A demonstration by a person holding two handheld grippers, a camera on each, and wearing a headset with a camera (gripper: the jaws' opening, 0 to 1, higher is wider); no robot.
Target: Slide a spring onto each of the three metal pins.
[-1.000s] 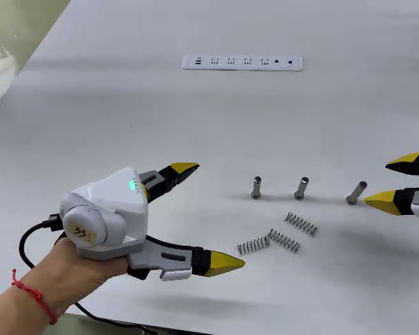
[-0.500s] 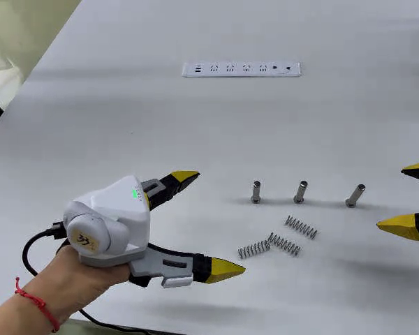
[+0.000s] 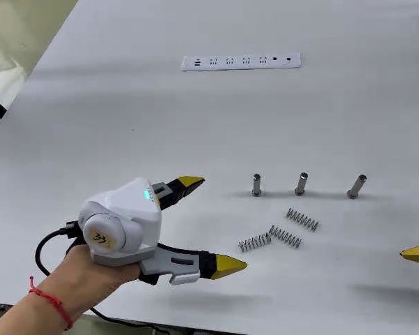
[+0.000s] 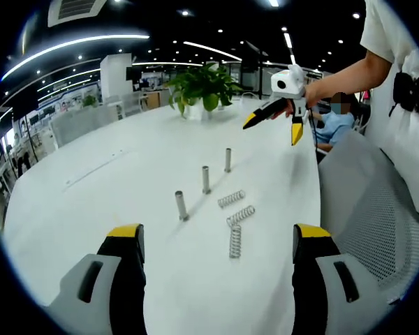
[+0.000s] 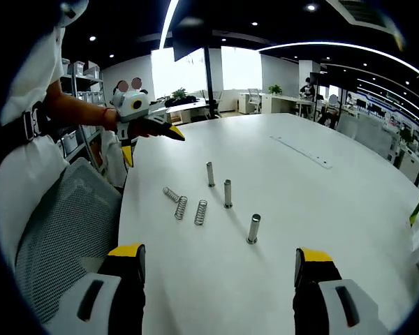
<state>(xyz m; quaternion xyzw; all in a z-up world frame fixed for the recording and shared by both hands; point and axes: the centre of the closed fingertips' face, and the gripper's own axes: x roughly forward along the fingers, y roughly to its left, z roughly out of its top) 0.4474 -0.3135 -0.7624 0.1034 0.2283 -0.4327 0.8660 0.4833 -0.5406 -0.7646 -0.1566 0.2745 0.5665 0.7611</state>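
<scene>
Left tool (image 3: 211,223) and right tool (image 5: 218,252) both spread wide, empty, touching nothing. Springs (image 3: 285,236) lie near standing metal pins (image 3: 302,183) on the white table (image 3: 126,105); open-plan office around.

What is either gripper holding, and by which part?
Nothing: left gripper and right gripper are open; springs lie loose on the table by the pins.

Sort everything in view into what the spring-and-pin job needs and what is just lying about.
For the job:
- left pin, middle pin, right pin
- left spring, middle spring, right spring
- left gripper and right gripper, both open

Lying about:
- power strip
- potted plant
</scene>
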